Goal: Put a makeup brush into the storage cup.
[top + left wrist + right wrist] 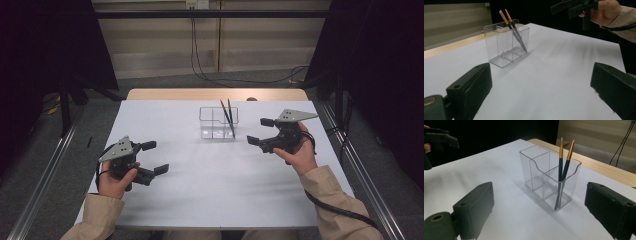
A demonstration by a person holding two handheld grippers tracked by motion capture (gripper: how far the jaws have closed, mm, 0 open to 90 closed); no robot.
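A clear divided holder (218, 122) stands at the upper centre of the white worktop (210, 185), two pens (227, 116) leaning in its right-hand compartment. The left gripper (154, 157), lower left, and the right gripper (260, 131), just right of the holder, are both wide and empty. Any pen grasp should probably come from above, closing near the gold tips, clear of the thin walls.

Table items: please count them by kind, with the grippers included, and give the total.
Clear organiser: 1
Brushes, standing in one end compartment: 2
Grippers, left gripper and right gripper, both open: 2
Total: 5
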